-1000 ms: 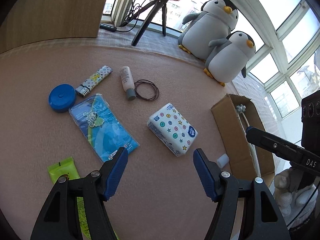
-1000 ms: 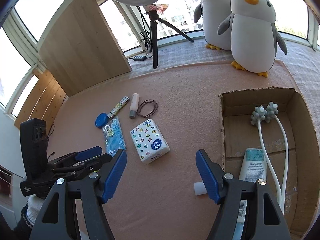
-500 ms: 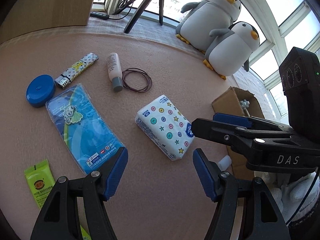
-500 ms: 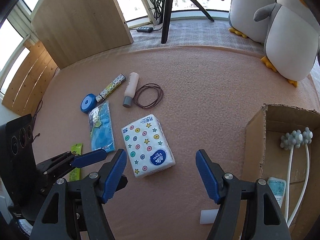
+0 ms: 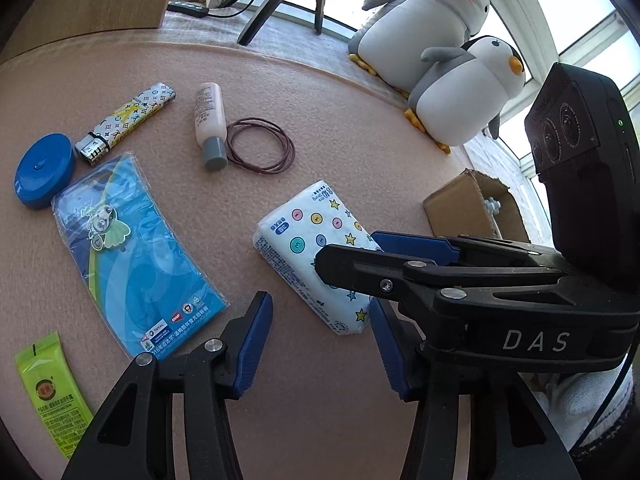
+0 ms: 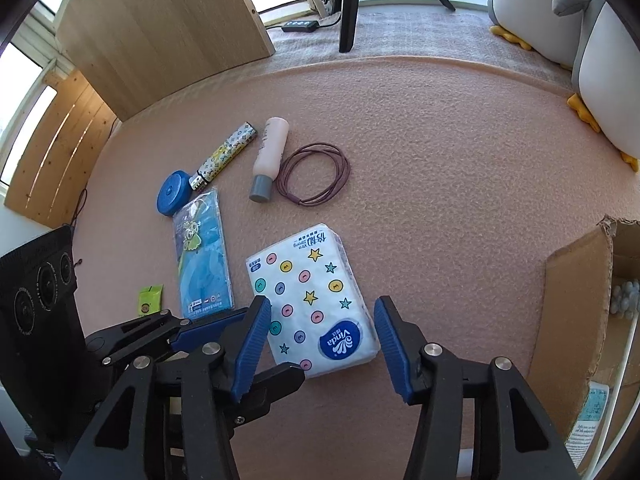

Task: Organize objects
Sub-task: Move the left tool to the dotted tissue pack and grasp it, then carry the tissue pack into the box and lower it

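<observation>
Two tools are seen over a pink felt-covered counter point(image 6: 440, 152), and both are spread wide with nothing pinched between the blue pads. The right tool point(image 6: 322, 344) is held low over one tissue pack point(image 6: 310, 300), a white pack printed with coloured dots and stars, so that the near end of the pack lies between its two fingers without being touched. The left tool point(image 5: 320, 344) is held just beside it, to the left, and the same tissue pack point(image 5: 316, 252) is seen ahead of its fingers, partly covered by the black frame of the right tool.

Seven loose things are counted on the counter. Beyond the pack, one pale bottle with a grey cap point(image 6: 270, 158) lies on its side, and one coil of brown cord point(image 6: 314, 174) lies touching or almost touching the cap. One patterned lighter point(image 6: 224, 154) is laid just left of the bottle, and one round blue case point(image 6: 174, 192) lies at its near end. One flat blue packet point(image 6: 202, 262) lies left of the tissue pack, and one small green sachet point(image 6: 150, 300) lies near its lower corner.

One cardboard box point(image 6: 576, 320) stands open at the right edge, well apart from the loose things; one white massager with knobbed heads point(image 6: 624, 300) and one tube point(image 6: 592, 420) are seen inside it. Two plush penguins point(image 5: 440, 52) are set side by side at the far edge.
</observation>
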`<state>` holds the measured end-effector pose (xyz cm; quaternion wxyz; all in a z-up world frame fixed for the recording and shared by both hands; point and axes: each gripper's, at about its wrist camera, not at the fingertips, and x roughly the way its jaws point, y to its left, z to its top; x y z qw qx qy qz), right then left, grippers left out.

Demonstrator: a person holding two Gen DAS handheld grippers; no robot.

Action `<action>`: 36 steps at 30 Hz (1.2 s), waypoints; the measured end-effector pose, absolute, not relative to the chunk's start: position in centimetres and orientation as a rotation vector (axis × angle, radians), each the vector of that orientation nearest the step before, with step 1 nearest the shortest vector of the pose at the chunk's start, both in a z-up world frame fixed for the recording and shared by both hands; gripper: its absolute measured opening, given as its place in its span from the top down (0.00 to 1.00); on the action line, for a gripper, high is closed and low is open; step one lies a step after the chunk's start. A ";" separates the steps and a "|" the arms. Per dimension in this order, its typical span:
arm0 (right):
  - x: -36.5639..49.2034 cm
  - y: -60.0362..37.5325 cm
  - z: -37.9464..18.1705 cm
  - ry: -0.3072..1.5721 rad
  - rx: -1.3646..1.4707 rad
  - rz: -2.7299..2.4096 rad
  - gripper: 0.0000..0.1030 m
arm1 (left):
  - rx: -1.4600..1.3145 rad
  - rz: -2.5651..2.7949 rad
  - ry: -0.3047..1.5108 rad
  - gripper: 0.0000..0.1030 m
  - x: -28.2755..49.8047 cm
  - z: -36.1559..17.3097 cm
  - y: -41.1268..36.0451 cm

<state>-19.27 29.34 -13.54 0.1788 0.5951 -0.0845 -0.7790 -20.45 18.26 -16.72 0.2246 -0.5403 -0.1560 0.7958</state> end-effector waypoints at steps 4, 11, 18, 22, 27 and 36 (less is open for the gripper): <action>-18.9 29.5 -13.7 -0.289 1.678 -2.200 0.58 | -1.480 2.174 -0.433 0.58 -20.5 -16.8 18.4; -17.5 30.0 -13.0 -0.347 1.650 -2.226 0.61 | -1.458 2.182 -0.390 0.58 -19.5 -15.9 18.8; -14.8 30.6 -10.7 -0.389 1.557 -2.307 0.61 | -1.389 2.207 -0.320 0.58 -17.4 -13.2 19.8; -13.0 32.0 -9.1 -0.441 1.507 -2.349 0.61 | -1.343 2.203 -0.298 0.58 -16.3 -11.2 20.7; -10.8 34.3 -7.1 -0.484 1.459 -2.416 0.61 | -1.283 2.182 -0.251 0.58 -14.8 -9.1 23.1; -6.0 40.1 -5.6 -0.590 1.447 -2.532 0.61 | -1.233 2.060 -0.192 0.58 -12.1 -7.8 29.4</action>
